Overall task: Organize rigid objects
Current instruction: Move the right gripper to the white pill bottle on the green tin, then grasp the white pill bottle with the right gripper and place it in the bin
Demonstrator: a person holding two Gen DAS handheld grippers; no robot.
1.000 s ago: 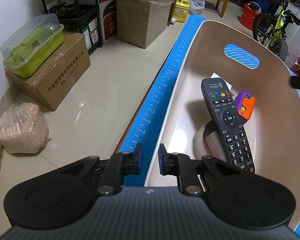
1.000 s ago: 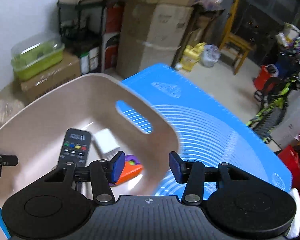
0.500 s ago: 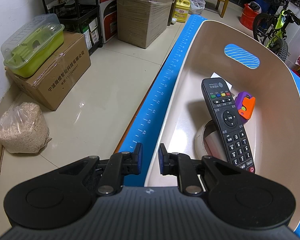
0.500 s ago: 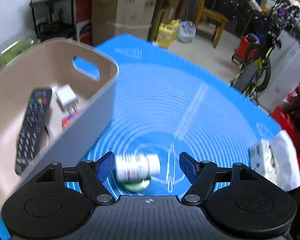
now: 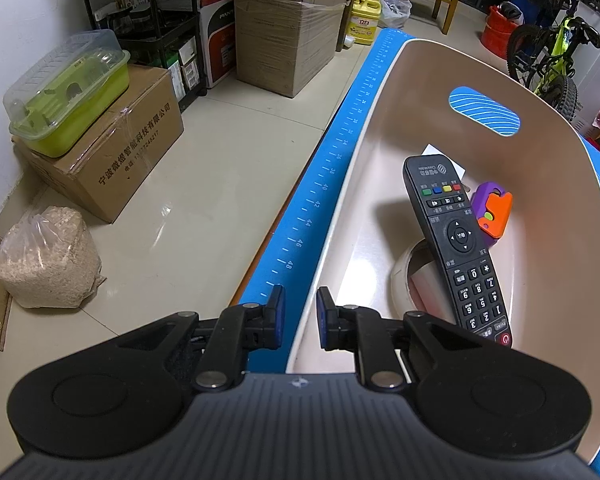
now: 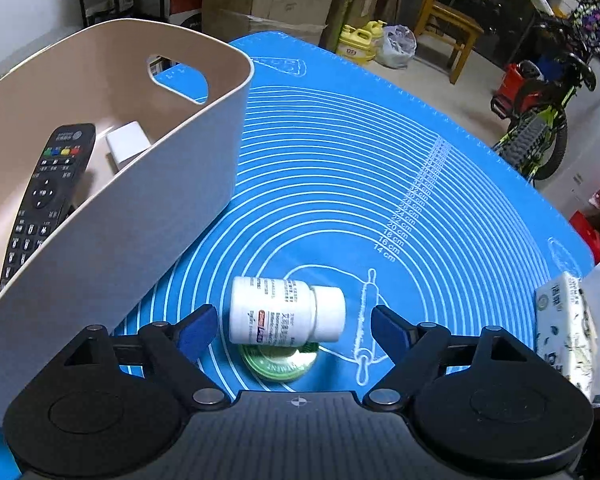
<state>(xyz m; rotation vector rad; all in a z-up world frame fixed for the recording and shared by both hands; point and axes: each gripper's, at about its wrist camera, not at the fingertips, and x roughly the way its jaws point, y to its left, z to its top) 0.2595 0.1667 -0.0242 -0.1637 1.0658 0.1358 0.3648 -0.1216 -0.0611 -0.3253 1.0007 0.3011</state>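
A beige bin (image 5: 380,92) (image 6: 204,148) stands on the blue mat (image 6: 380,184). Inside lie a black remote (image 5: 456,248) (image 6: 40,196), a purple and orange toy (image 5: 494,212), a white block (image 6: 127,146) and a white tape roll (image 5: 402,276). My left gripper (image 5: 299,316) is shut on the bin's near rim. My right gripper (image 6: 292,330) is open, its fingers either side of a white pill bottle (image 6: 284,312) lying on its side on the mat. A green round tin (image 6: 278,360) lies just under the bottle.
A tissue pack (image 6: 564,320) lies at the mat's right edge. Beyond the mat's left edge are the floor, a cardboard box (image 5: 112,152) with a green container (image 5: 68,92), a bag of grain (image 5: 46,260), stacked boxes (image 5: 292,24) and a bicycle (image 6: 540,128).
My right gripper has swung from over the bin to the mat, opened wider, and come down around the pill bottle. The left gripper has not moved.
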